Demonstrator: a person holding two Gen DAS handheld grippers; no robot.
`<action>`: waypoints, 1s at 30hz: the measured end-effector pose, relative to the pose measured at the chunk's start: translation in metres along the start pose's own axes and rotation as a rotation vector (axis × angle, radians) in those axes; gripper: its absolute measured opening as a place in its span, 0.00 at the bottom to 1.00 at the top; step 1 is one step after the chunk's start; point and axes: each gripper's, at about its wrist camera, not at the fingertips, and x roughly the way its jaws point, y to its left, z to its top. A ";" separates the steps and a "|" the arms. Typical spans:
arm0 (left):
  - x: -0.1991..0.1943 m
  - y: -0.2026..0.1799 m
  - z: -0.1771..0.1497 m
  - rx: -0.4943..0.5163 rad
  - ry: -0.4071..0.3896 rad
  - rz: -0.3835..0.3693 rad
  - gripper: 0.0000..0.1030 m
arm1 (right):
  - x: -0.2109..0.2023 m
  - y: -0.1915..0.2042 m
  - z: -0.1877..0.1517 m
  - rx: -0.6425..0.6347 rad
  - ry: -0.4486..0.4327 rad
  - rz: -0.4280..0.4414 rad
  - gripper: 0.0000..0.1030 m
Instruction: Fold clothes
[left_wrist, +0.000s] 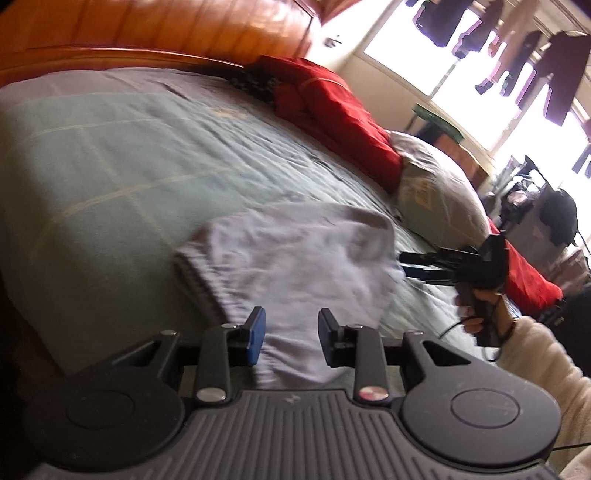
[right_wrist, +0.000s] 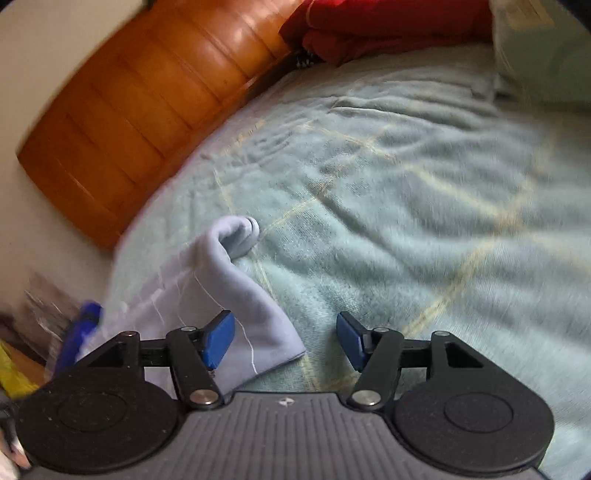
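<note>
On a bed (left_wrist: 110, 155) with a pale green cover, a lavender garment (left_wrist: 295, 258) lies crumpled. The left hand-held gripper (left_wrist: 291, 338) hovers over its near edge, pads parted, pinching nothing. The right hand-held gripper (right_wrist: 286, 339), spread wide and empty, sits at the cloth's right corner.

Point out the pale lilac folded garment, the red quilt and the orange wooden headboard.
Pale lilac folded garment (left_wrist: 295, 258): left wrist view, middle of its top layer.
Red quilt (left_wrist: 343, 107): left wrist view, upper face of the bundle.
Orange wooden headboard (right_wrist: 147, 110): right wrist view, centre of the panelled front.
</note>
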 end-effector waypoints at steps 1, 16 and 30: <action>0.003 -0.003 0.000 0.001 0.003 -0.005 0.30 | 0.000 -0.002 -0.003 0.017 -0.016 0.035 0.66; 0.044 -0.053 0.002 0.152 0.069 0.087 0.52 | -0.016 0.015 -0.006 -0.002 0.135 -0.025 0.22; 0.061 -0.080 -0.004 0.259 0.083 0.085 0.60 | 0.070 0.038 0.097 0.084 0.253 0.042 0.70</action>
